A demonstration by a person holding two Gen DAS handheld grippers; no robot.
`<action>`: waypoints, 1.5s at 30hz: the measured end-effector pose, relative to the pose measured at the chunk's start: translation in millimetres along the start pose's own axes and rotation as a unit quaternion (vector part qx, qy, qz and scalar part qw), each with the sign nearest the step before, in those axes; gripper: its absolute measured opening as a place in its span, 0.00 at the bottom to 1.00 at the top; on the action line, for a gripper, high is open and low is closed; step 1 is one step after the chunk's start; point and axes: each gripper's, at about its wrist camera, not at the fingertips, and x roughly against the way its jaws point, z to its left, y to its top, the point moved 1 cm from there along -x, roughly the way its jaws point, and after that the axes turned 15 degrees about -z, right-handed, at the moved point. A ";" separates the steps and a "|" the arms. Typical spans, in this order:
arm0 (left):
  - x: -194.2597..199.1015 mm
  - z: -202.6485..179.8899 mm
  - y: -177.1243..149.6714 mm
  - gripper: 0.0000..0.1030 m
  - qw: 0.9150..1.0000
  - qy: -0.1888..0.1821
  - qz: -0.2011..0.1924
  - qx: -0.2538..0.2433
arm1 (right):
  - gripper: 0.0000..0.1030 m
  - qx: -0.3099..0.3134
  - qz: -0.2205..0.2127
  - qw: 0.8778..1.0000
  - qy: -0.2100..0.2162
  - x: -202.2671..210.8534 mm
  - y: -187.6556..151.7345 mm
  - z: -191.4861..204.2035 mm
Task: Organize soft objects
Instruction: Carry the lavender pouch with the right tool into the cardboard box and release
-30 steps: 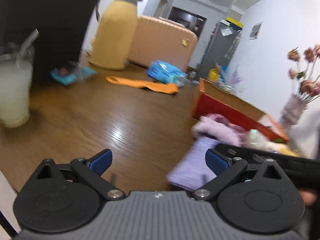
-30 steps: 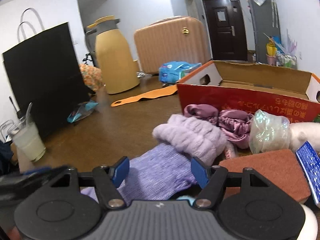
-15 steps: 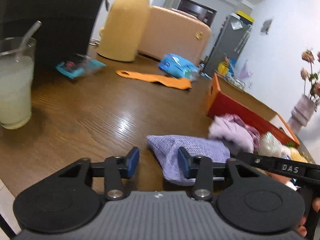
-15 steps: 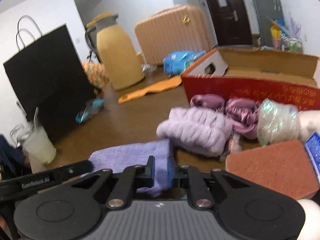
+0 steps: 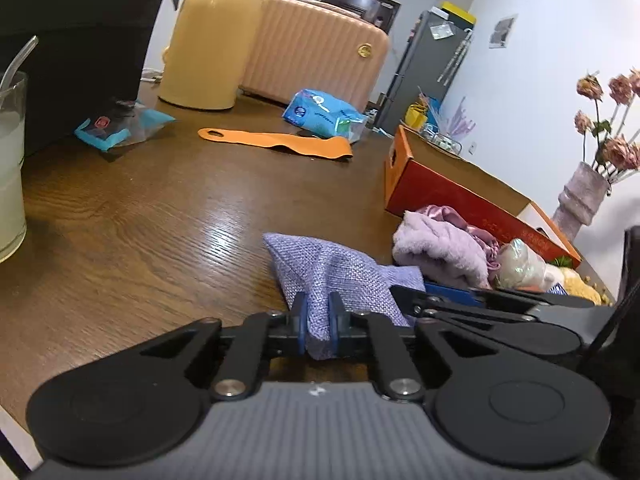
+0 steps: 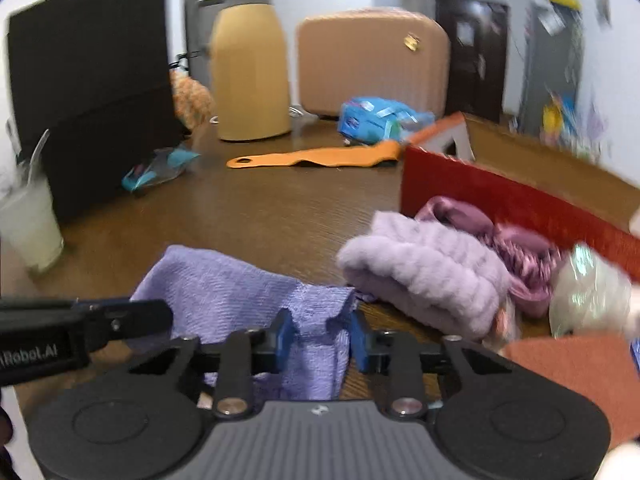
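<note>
A purple knit cloth (image 5: 336, 272) lies bunched on the wooden table (image 5: 132, 216). My left gripper (image 5: 318, 322) is shut on its near edge. My right gripper (image 6: 320, 338) has the cloth (image 6: 224, 292) between its fingers, with the jaws a little apart around a fold. The right gripper also shows in the left wrist view (image 5: 432, 294) just right of the cloth. A fluffy lilac item (image 6: 424, 276), pink satin fabric (image 6: 520, 252) and a shiny plastic bundle (image 6: 588, 288) lie to the right.
A red and orange cardboard box (image 5: 452, 192) stands open at the right. A glass of pale drink (image 5: 10, 184), a black bag (image 6: 88, 92), a yellow jug (image 6: 248, 76), an orange strap (image 5: 276, 140), a blue packet (image 5: 324, 114) and a rust pad (image 6: 576, 376) are around.
My left gripper closed on the purple cloth's near edge. My right gripper's jaws widened slightly around the cloth, which is now pulled up into a bunched ridge between the two grippers.
</note>
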 end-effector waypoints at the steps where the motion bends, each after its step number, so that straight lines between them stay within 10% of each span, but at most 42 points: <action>1: 1.0 -1.8 -1.0 0.09 1.000 -0.001 -0.001 -0.005 | 0.15 -0.003 0.000 1.000 0.004 0.5 0.5 0.8; 8: 11.8 -21.1 15.1 0.09 0.998 -0.033 -0.030 -0.050 | 0.03 -0.007 -0.059 0.998 -0.003 30.2 8.4 -1.4; 16: -56.7 -82.2 113.5 0.09 0.988 -0.152 -0.032 -0.026 | 0.03 -0.069 -0.138 0.988 -0.027 70.0 93.1 -94.1; 22: -216.6 -152.9 148.3 0.09 0.985 -0.162 0.031 -0.042 | 0.03 -0.106 -0.091 0.986 -0.087 2.1 151.0 -208.1; 30: -349.9 -194.4 131.0 0.13 0.984 -0.075 0.092 -0.132 | 0.09 -0.168 0.025 0.979 -0.115 -133.9 145.0 -290.4; 33: -352.5 -194.9 129.3 0.44 0.981 -0.081 0.085 -0.155 | 0.11 -0.170 0.046 0.979 -0.101 -160.4 138.3 -297.6; 45: -277.5 -194.6 165.9 0.59 0.978 -0.088 0.027 -0.185 | 0.35 -0.138 0.003 0.984 -0.116 -75.3 164.1 -303.0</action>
